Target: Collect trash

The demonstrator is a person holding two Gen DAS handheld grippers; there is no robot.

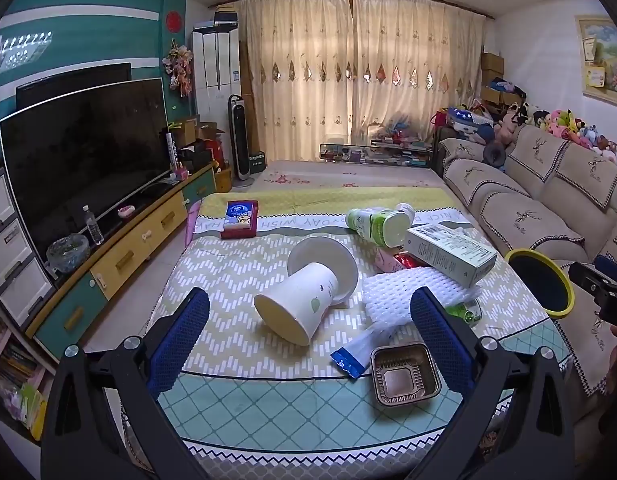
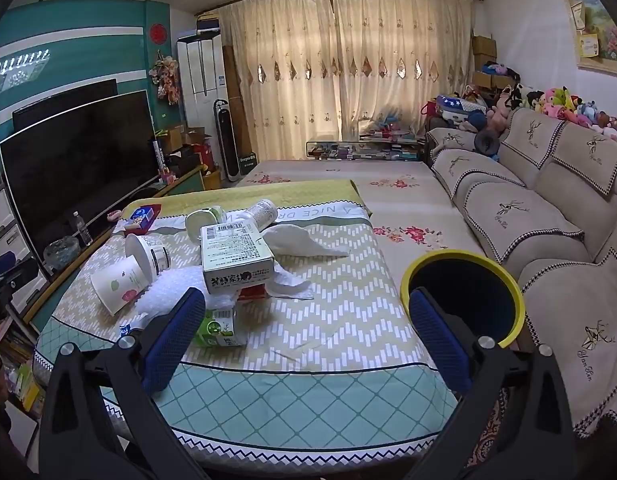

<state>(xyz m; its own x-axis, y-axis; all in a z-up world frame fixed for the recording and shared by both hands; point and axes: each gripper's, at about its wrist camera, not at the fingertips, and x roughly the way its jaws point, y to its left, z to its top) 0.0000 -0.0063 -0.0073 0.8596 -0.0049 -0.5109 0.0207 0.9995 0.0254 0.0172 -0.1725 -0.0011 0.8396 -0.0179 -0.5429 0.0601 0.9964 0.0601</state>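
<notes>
Yellow-rimmed bin (image 2: 464, 292), dark inside, seemingly empty.

Paper cup (image 1: 294, 306) lies tipped mid-tabletop beside a bowl (image 1: 328, 264), box (image 1: 448, 254) and foam net (image 1: 404, 300); foil tray (image 1: 404, 376) near the front edge.

Home living room: sofa (image 2: 520, 216), television (image 1: 88, 160), curtains (image 1: 360, 72).

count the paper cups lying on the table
2, both tipped over: one paper cup nearest the left gripper, another touching just behind it. More could hide under the trash pile.
</notes>
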